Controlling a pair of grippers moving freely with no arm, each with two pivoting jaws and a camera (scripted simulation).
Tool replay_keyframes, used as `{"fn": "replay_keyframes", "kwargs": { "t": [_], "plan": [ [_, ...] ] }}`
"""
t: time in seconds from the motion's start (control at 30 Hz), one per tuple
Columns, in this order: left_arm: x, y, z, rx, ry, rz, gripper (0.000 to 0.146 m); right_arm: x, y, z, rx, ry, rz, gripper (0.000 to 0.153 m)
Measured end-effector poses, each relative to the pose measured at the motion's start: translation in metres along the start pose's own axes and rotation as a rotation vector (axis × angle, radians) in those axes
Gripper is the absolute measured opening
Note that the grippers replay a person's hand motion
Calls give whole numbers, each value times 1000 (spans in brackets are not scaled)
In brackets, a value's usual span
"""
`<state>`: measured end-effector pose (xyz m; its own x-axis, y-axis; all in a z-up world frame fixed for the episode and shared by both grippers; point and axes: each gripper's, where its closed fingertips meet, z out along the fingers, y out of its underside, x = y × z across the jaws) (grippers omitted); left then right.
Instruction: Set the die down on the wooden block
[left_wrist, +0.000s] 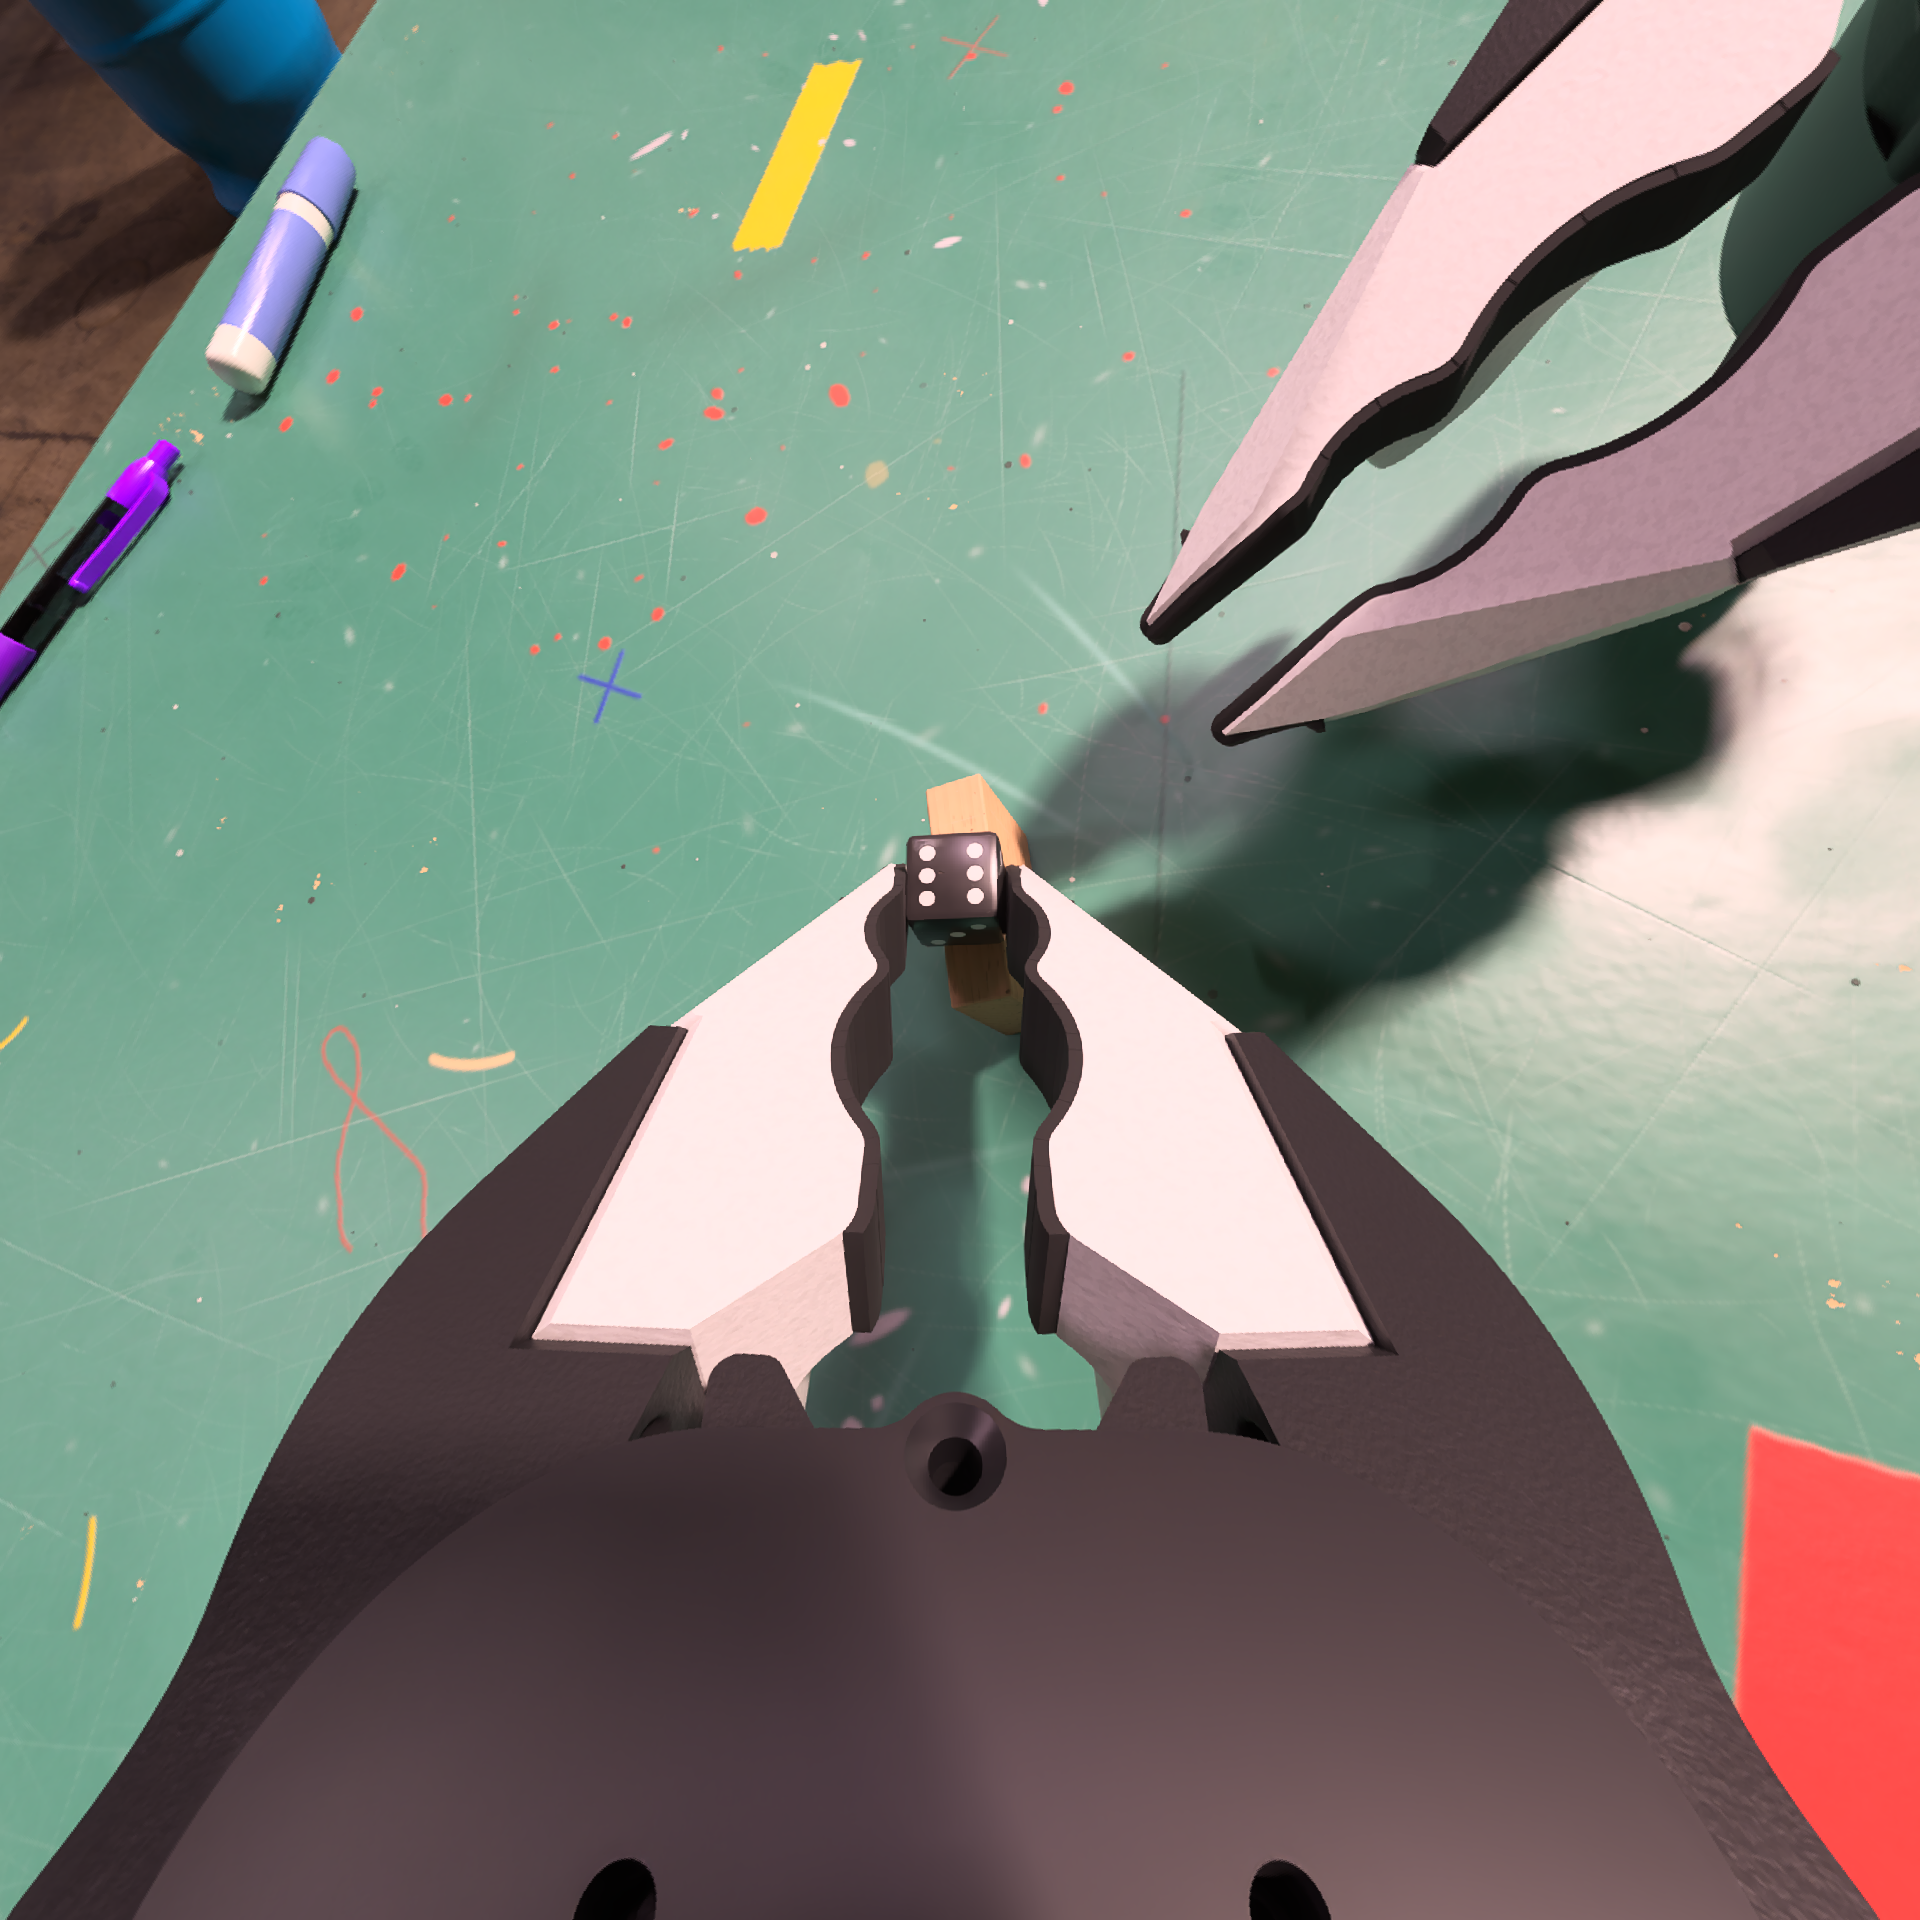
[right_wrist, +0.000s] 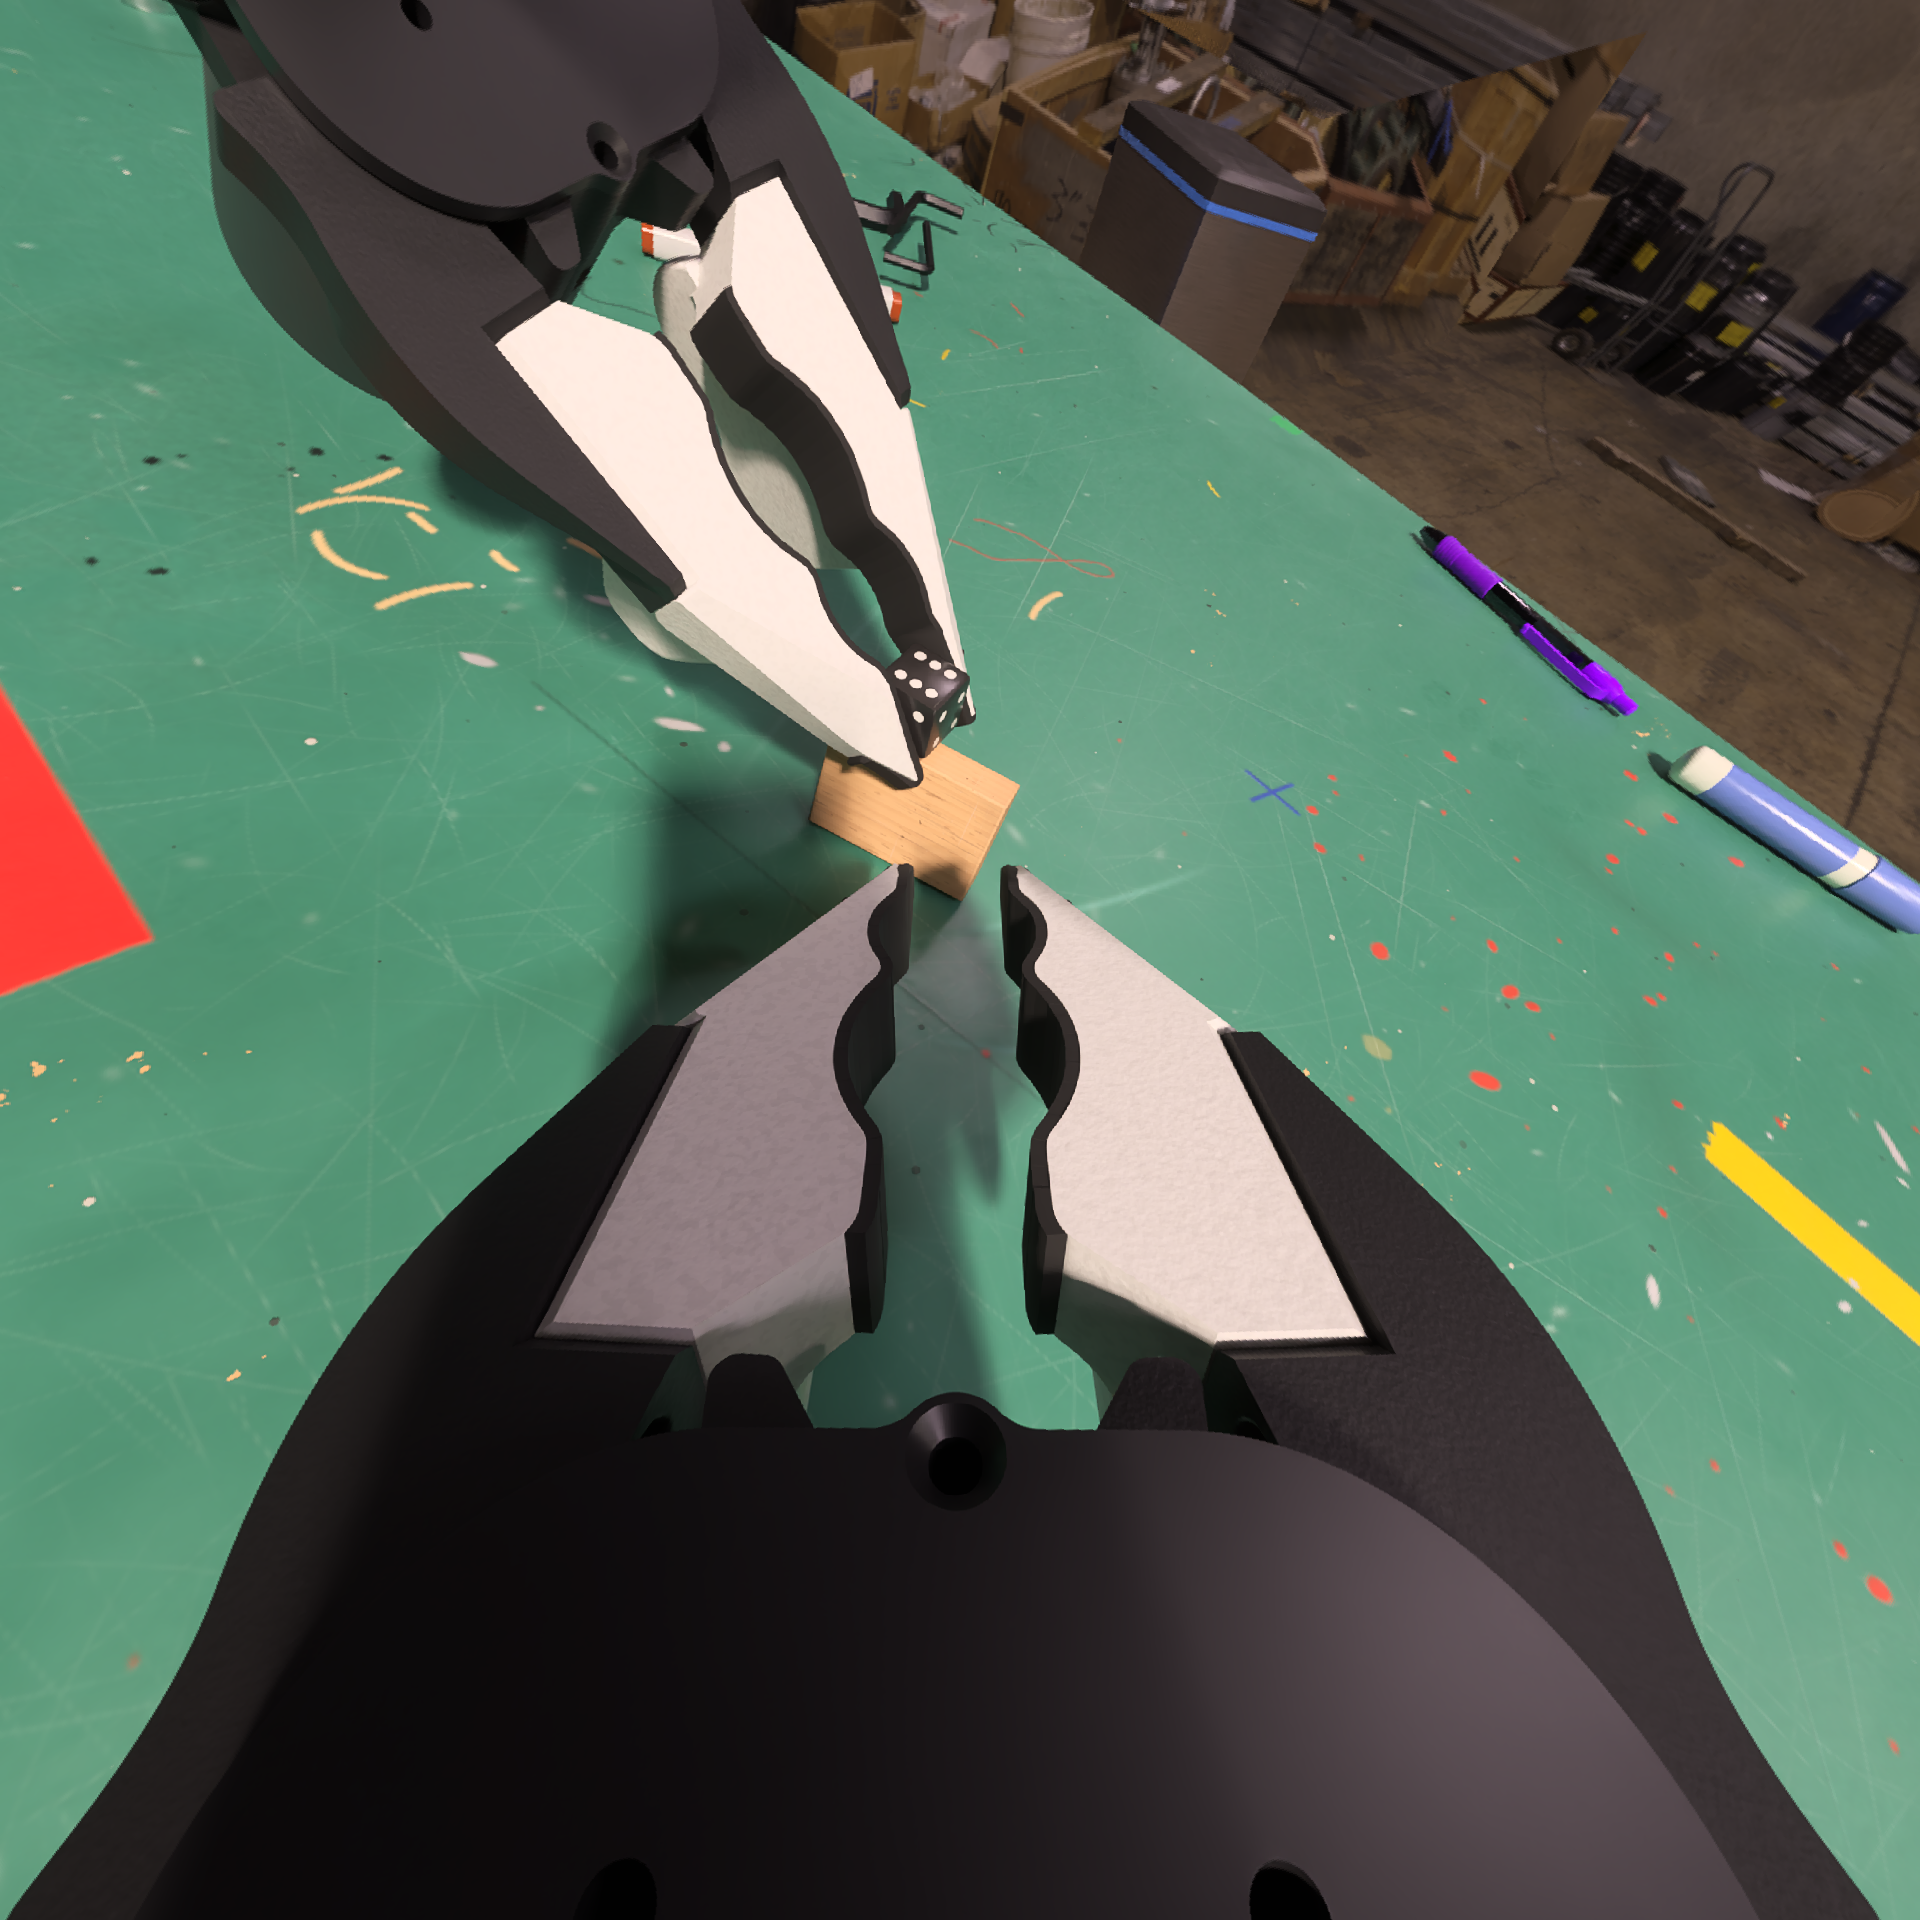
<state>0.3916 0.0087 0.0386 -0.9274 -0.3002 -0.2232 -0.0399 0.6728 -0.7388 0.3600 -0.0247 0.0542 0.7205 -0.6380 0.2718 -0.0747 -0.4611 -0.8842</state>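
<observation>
Pinching the black die (left_wrist: 953, 879) between its fingertips, the left gripper (left_wrist: 956, 883) hangs just over the wooden block (right_wrist: 914, 816), fingers clamped on the die's two sides. In the left wrist view the six-spot face looks up at the camera, and the block shows above and below the die, lying on the green tabletop (left_wrist: 520, 831). From the right wrist view the die sits at the very tip of the left gripper, over the block's far left corner; whether it touches the wood cannot be told, though one fingertip appears to reach the block's top.

The right gripper (right_wrist: 954, 883) waits just beside the block's near edge, its fingers a little apart with nothing between them. In the left wrist view it comes in from the far right, tips well above the tabletop and casting a broad shadow beside the block.

Away from the action, a blue glue stick (left_wrist: 281, 265) and a purple pen (left_wrist: 94, 551) lie along the tabletop's left edge in the left wrist view. A strip of yellow tape (left_wrist: 795, 156) is stuck farther off, and a red patch (left_wrist: 1829, 1621) sits near on the right. Red paint flecks are scattered over the scratched green surface.
</observation>
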Motion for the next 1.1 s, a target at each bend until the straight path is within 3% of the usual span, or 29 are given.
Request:
{"fn": "replay_keyframes", "kwargs": {
  "t": [1.1],
  "plan": [
    [0, -2, 3, 58, -64, -77, 18, 2, -10, 2, 62, -16, 8, 16]
  ]
}}
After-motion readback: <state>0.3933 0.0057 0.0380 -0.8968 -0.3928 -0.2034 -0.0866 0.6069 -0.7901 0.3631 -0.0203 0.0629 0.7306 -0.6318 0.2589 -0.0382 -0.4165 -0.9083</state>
